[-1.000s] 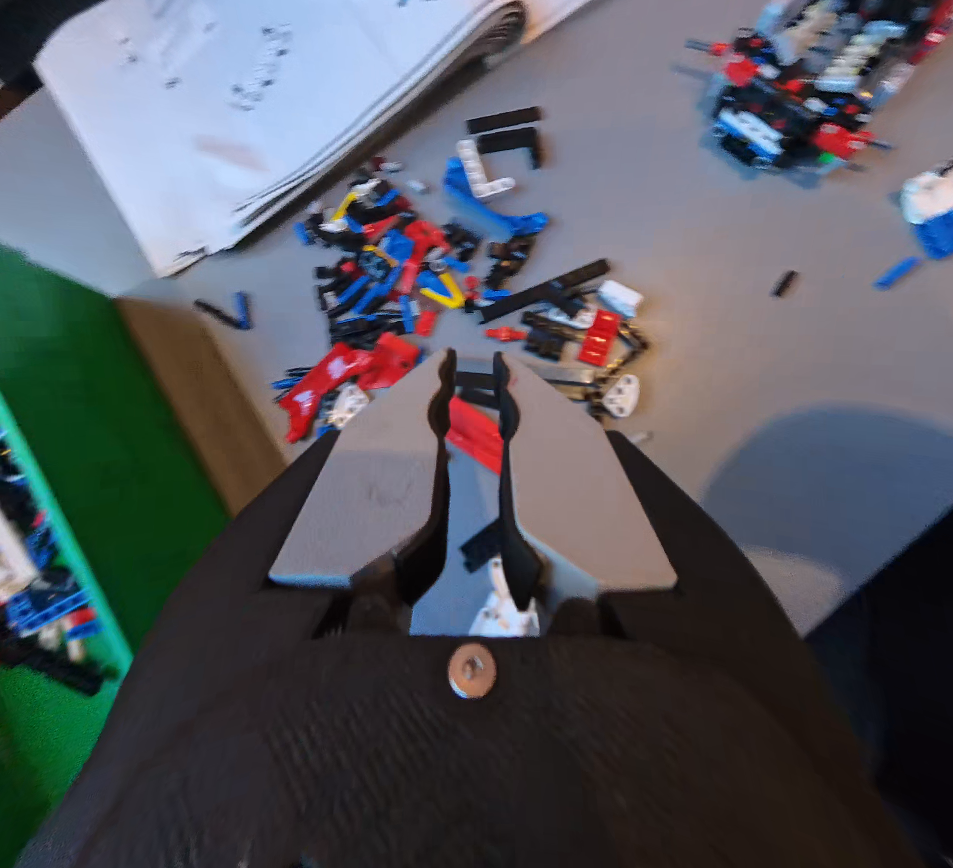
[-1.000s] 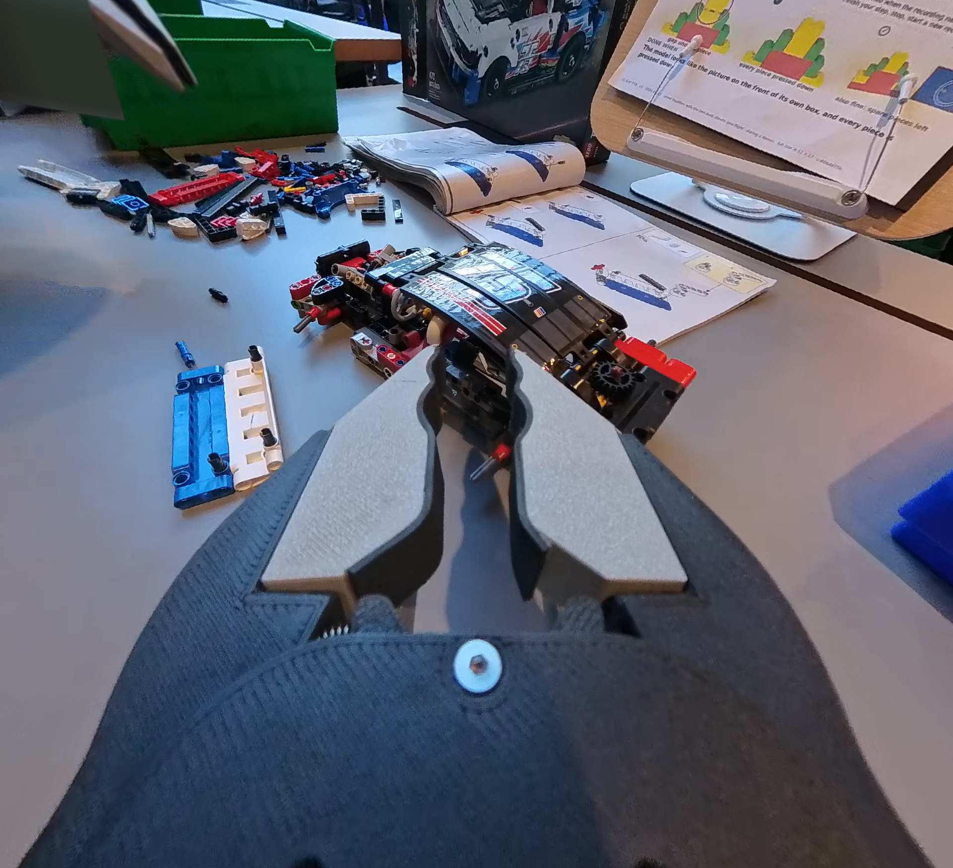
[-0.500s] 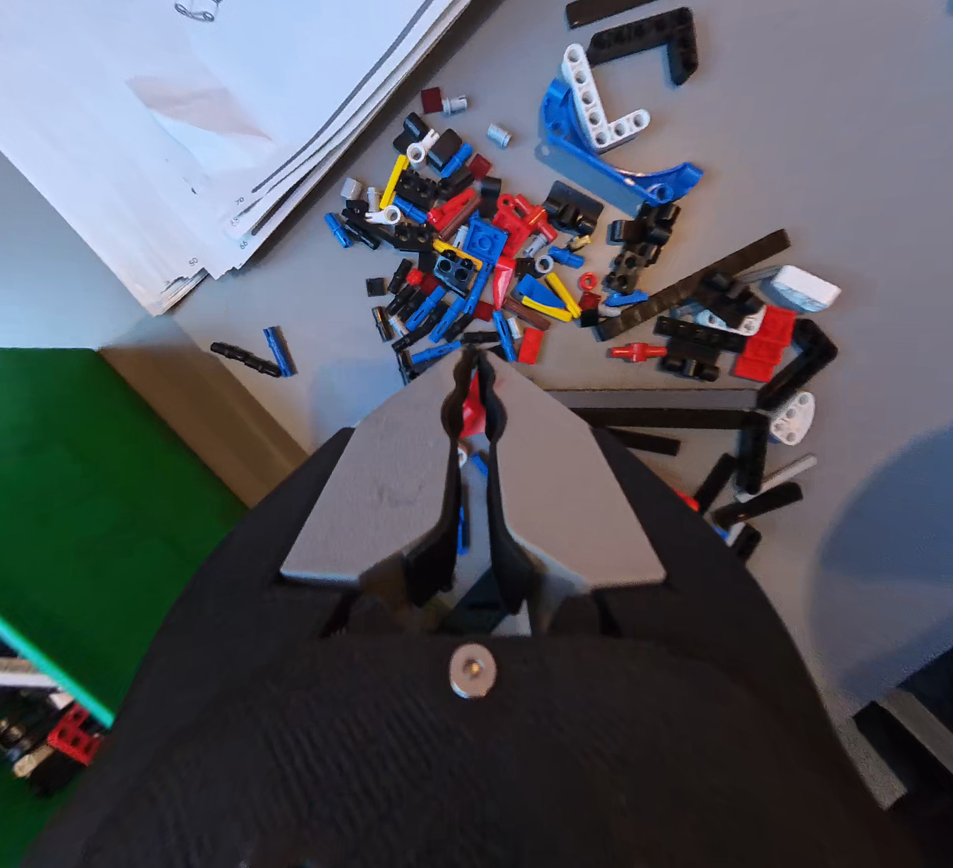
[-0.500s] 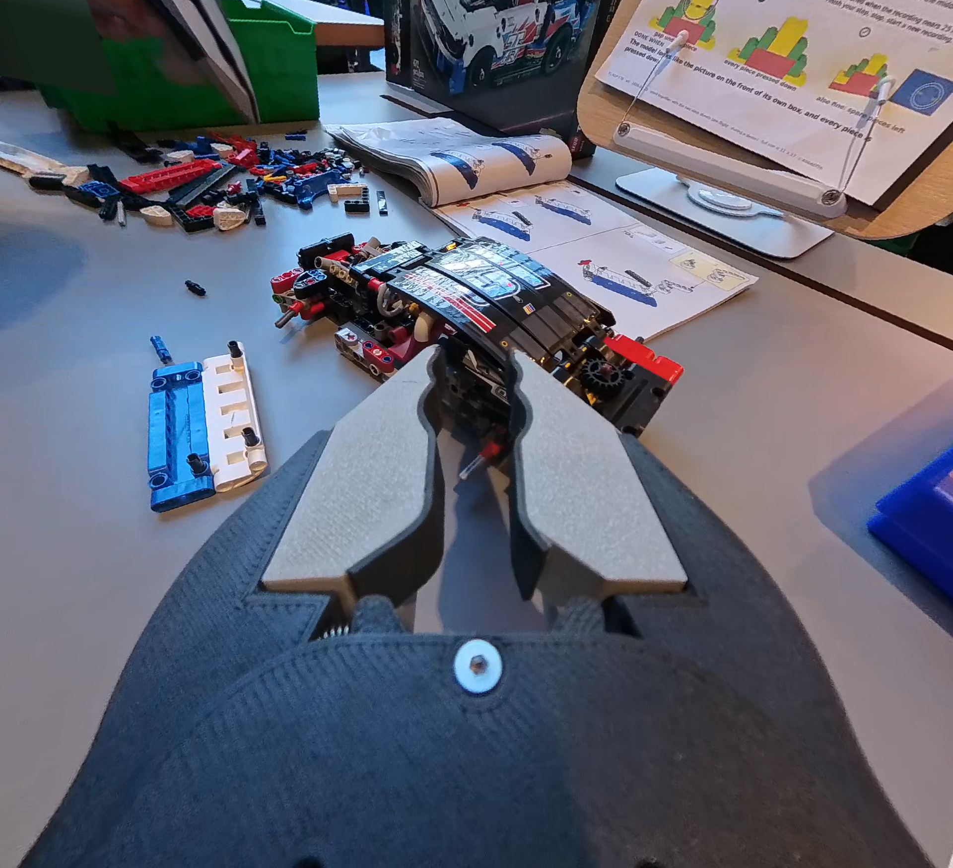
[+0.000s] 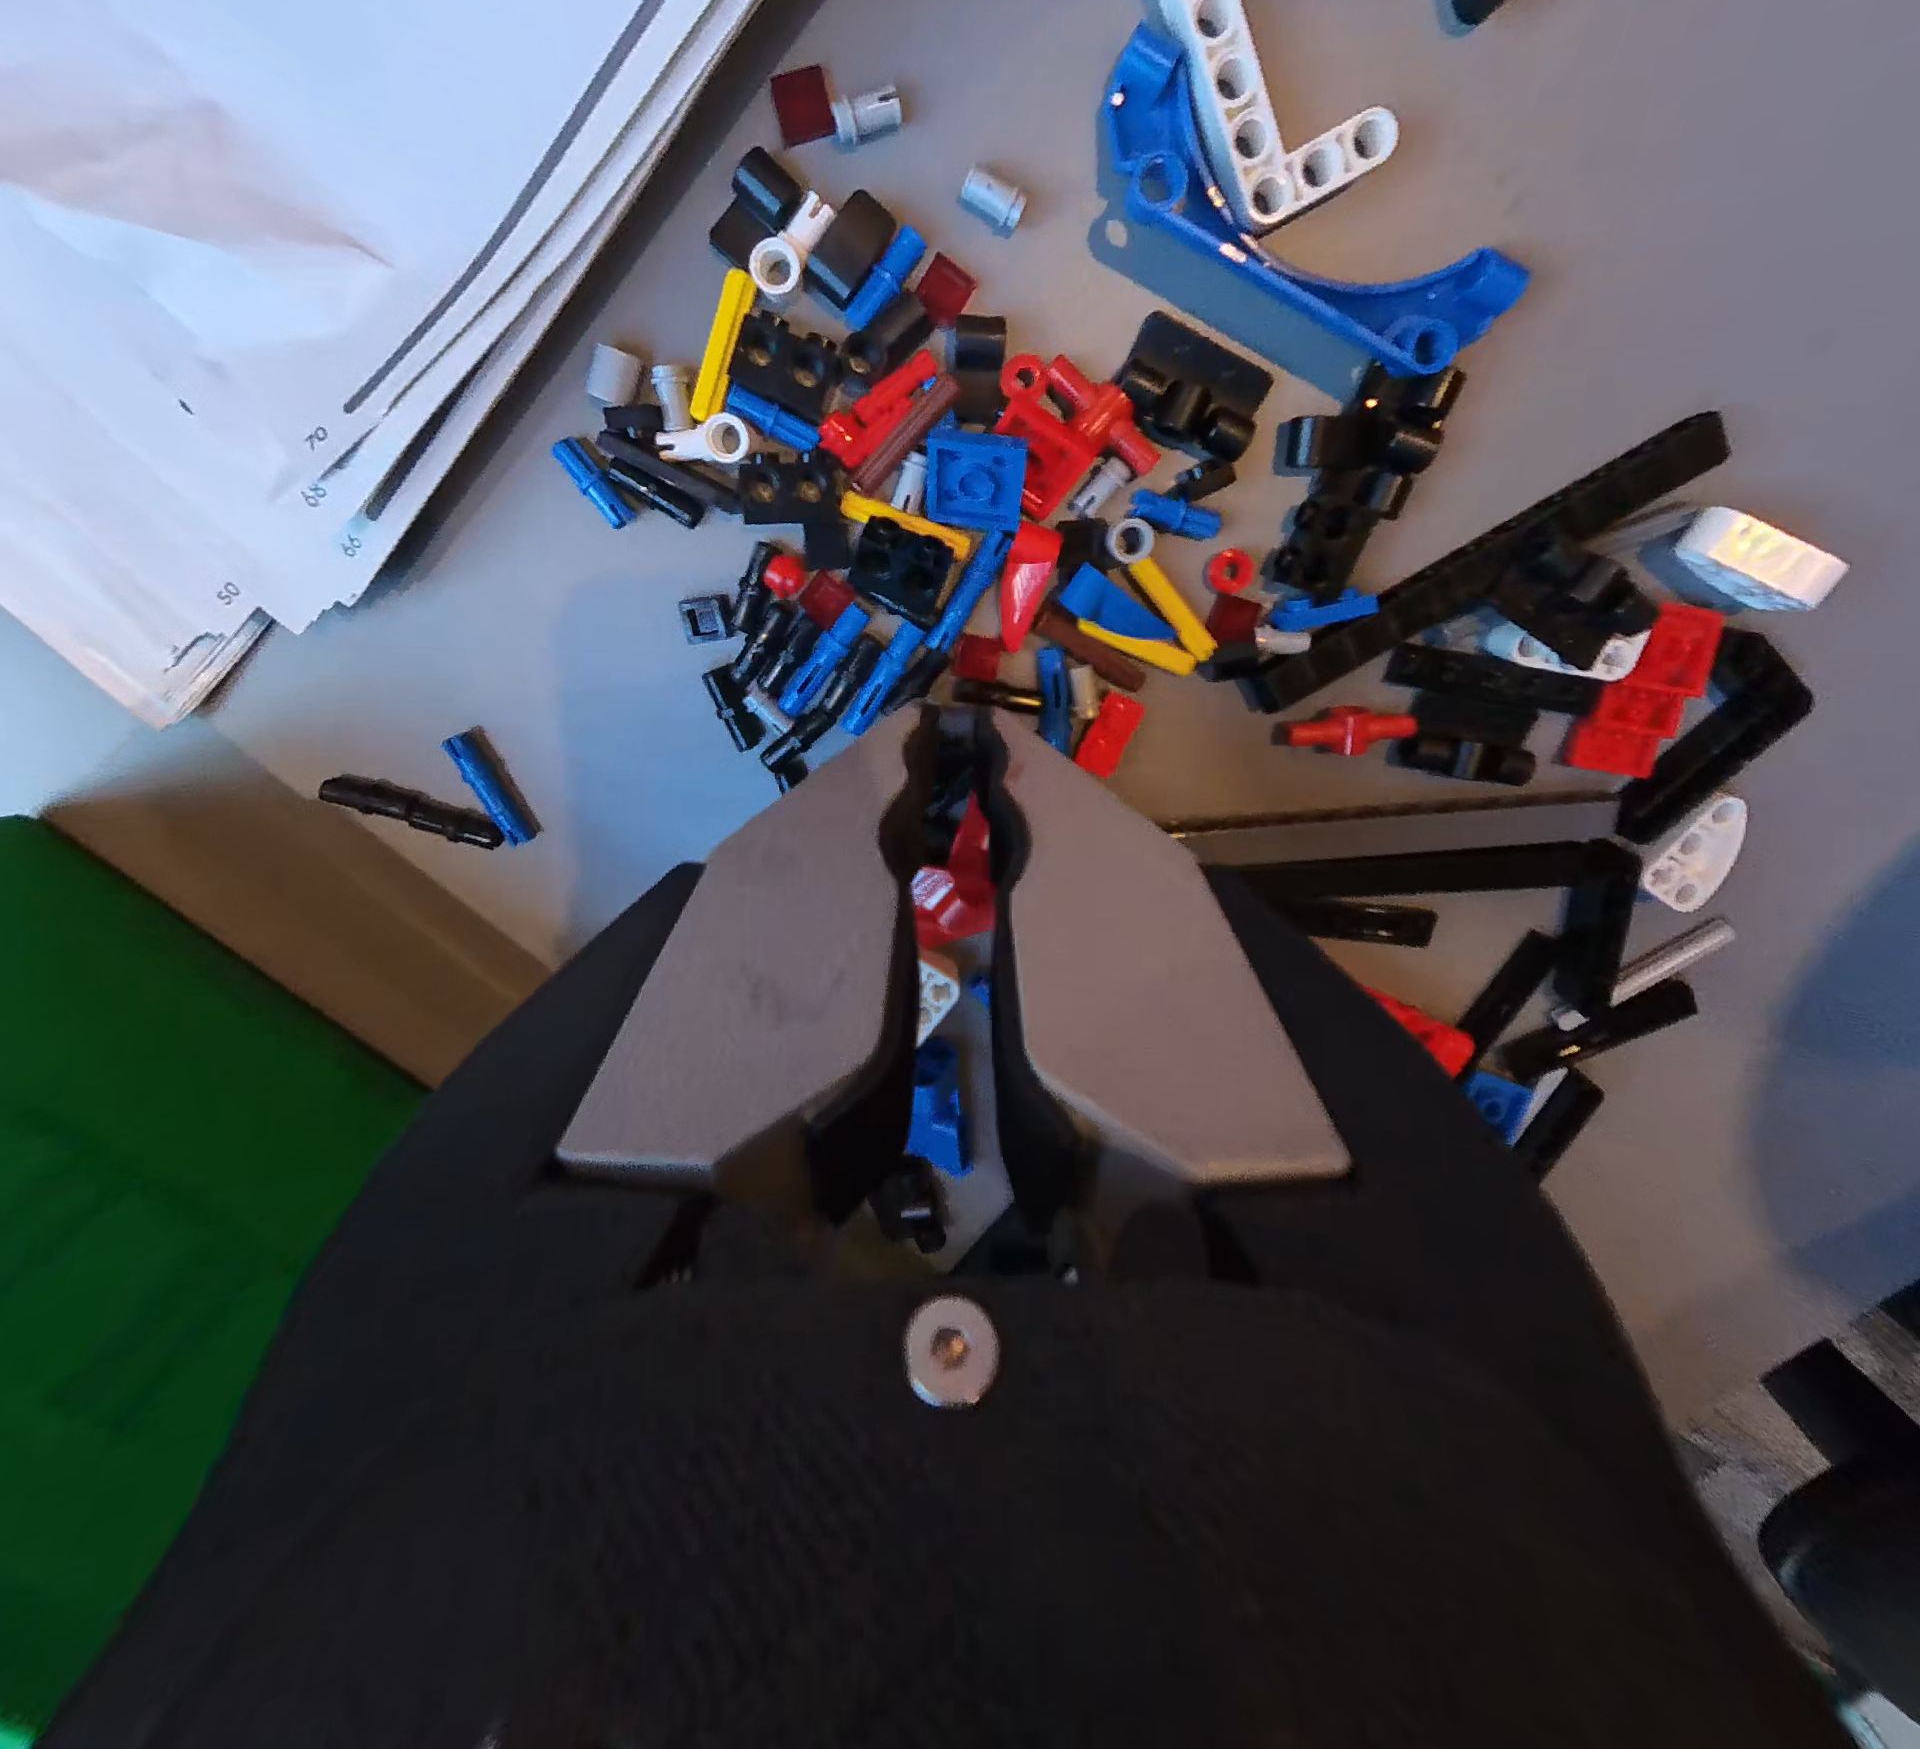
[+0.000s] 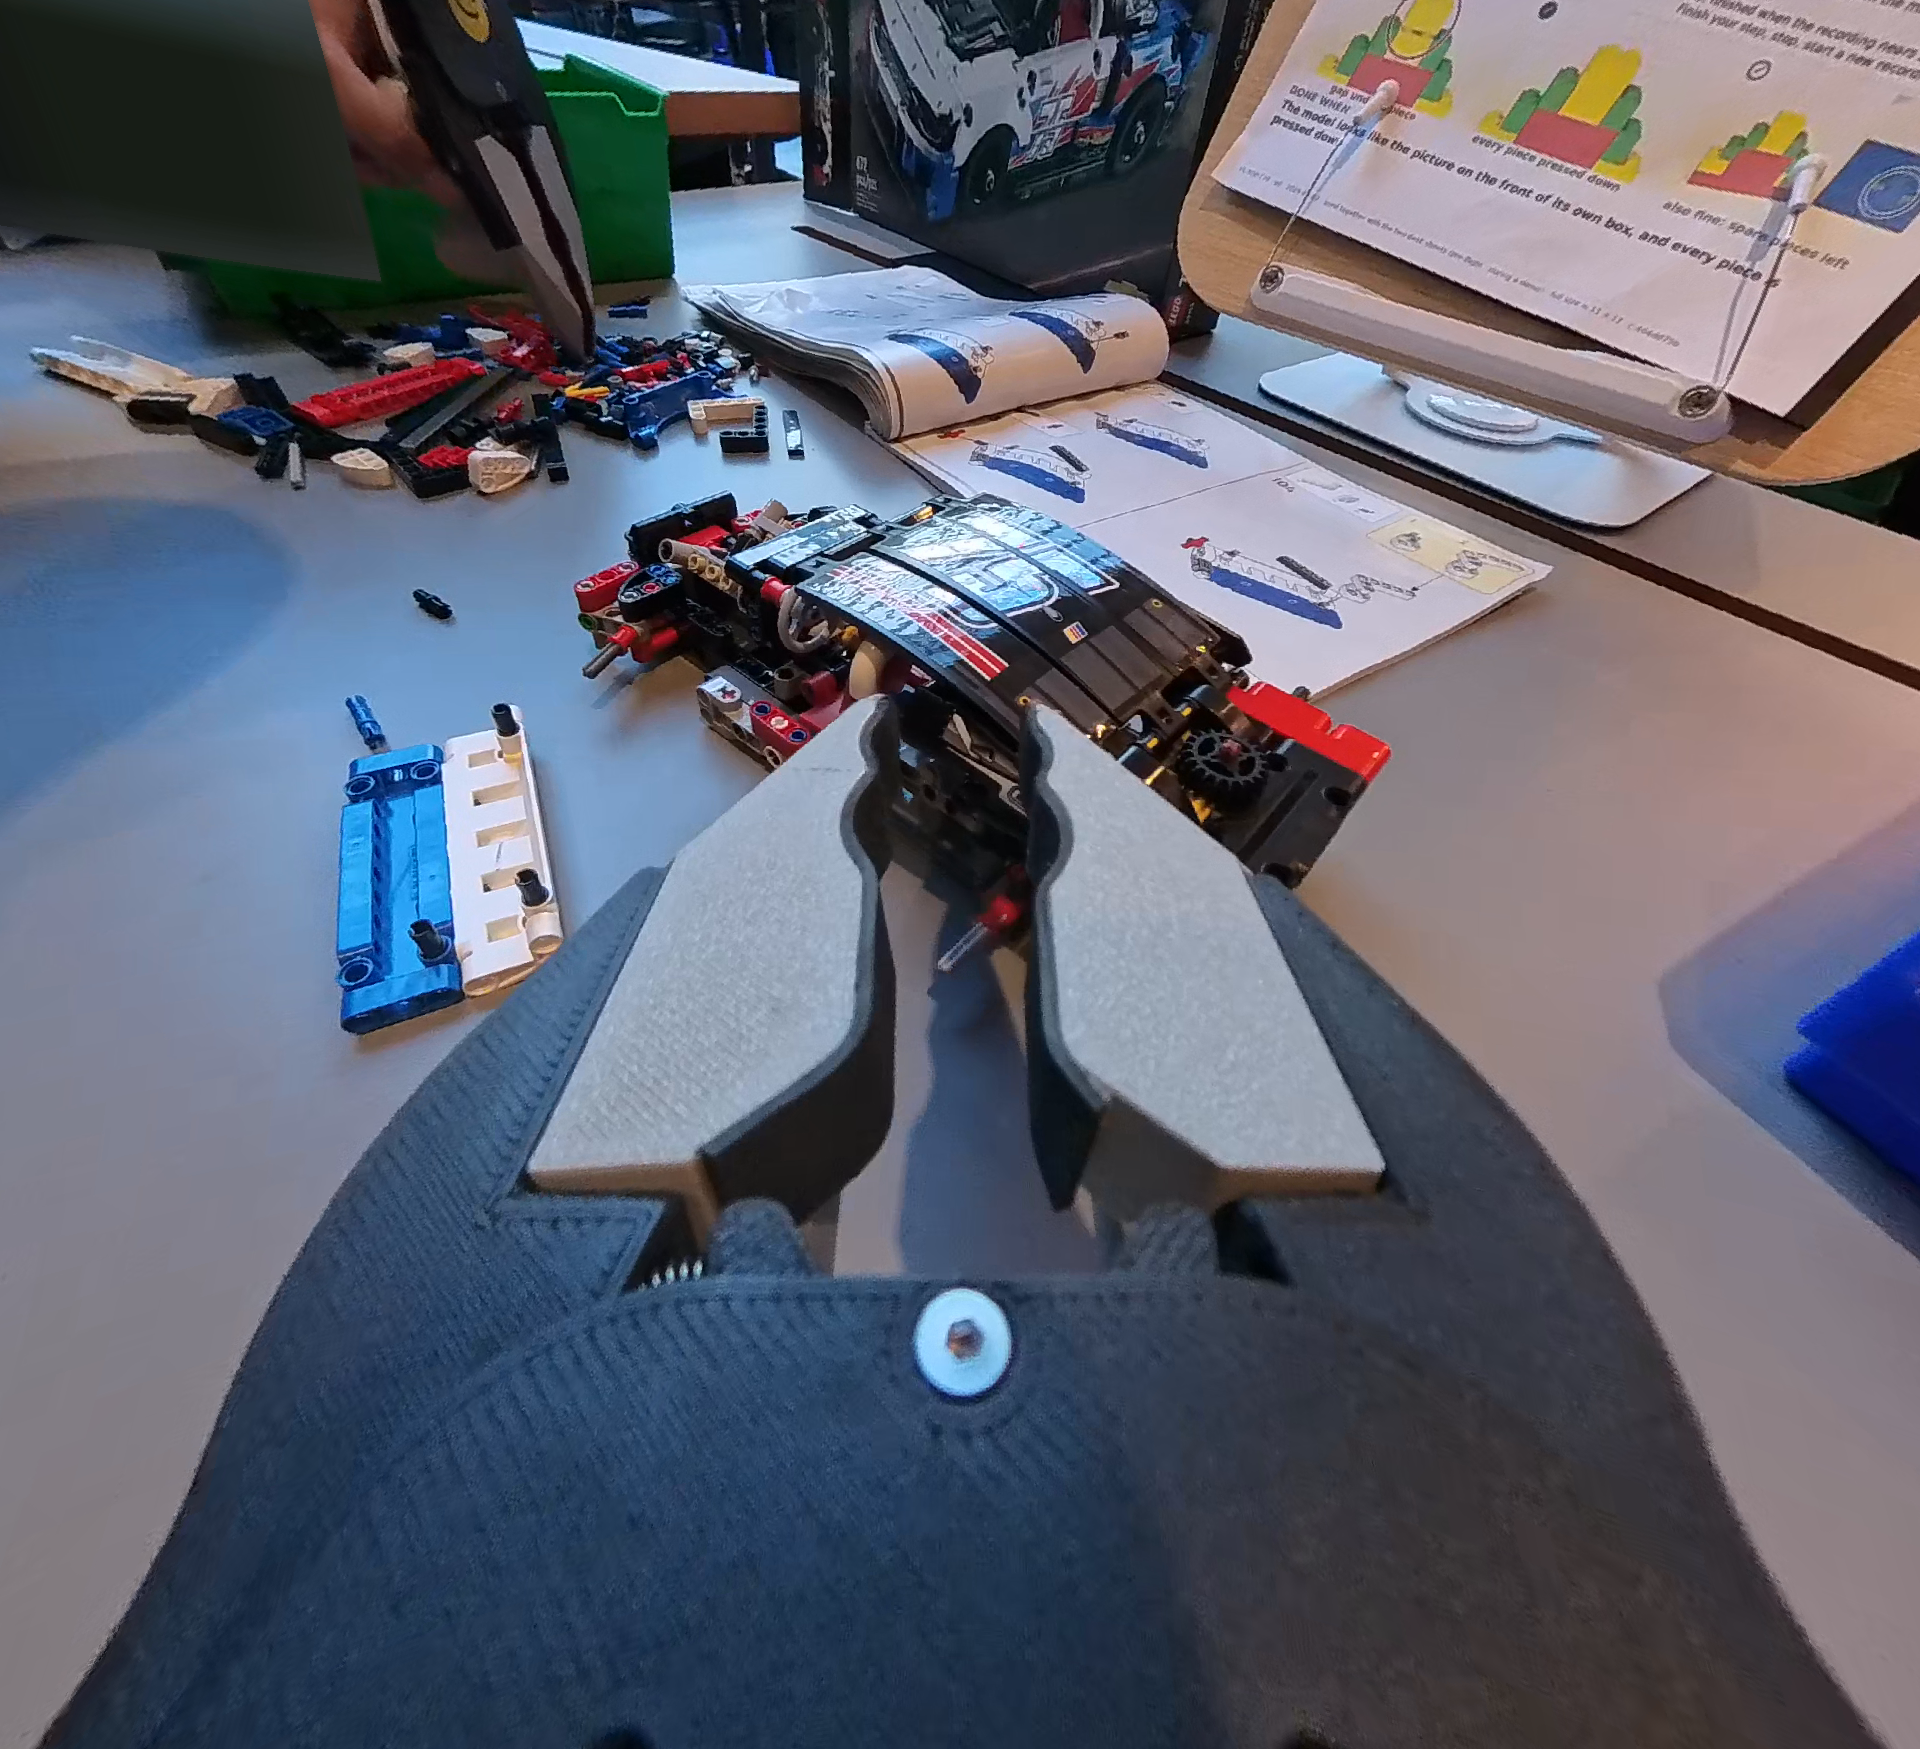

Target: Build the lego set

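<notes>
Grey worktop (image 6: 208,1128) was covered w/ lego bits. Left gripper (image 5: 954,733) was pointed down into the loose pile (image 5: 997,504), fingers nearly together; whether a bit was pinched can't be told. Right gripper (image 6: 951,723) was held w/ fingers apart, just by the half-built car (image 6: 987,598). Blue and white panel (image 6: 442,868) was seen left of it.

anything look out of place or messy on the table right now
Nothing looks damaged. The loose lego pieces lie in an unsorted heap beside the instruction booklet, and one black pin sits alone, apart from the heap and the partly built car.
</notes>
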The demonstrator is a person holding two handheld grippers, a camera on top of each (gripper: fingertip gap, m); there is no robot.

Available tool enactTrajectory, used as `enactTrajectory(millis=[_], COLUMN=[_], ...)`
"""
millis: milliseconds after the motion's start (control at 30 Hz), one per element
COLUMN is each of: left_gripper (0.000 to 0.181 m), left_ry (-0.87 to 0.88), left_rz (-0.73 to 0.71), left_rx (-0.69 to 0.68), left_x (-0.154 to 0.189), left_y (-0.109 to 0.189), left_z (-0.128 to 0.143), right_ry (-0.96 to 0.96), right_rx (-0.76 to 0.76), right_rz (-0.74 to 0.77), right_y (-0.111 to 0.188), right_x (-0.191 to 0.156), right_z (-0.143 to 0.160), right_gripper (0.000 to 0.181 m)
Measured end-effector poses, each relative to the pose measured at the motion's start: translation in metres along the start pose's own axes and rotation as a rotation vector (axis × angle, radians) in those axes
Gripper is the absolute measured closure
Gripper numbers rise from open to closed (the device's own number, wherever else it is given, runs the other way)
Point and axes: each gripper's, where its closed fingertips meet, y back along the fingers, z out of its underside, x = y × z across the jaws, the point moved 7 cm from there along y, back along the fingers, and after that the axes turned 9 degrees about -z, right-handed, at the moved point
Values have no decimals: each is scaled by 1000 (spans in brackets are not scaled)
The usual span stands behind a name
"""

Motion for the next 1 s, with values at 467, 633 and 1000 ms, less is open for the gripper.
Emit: enactTrajectory(millis=[467,633,1000], left_gripper=[173,180,180], left_ry=[38,62,-1], left_rz=[54,32,64], left_rx=[-8,-22,155], left_x=[10,8,51], left_y=[2,-2,64], left_z=[-4,-7,-30], right_ry=[-7,-8,-9], right_rx=[12,15,30], right_rz=[-17,-22,-30], right_y=[1,2,4], right_x=[-1,-2,-3], right_z=[-1,-1,-3], right_gripper=[162,162,162])
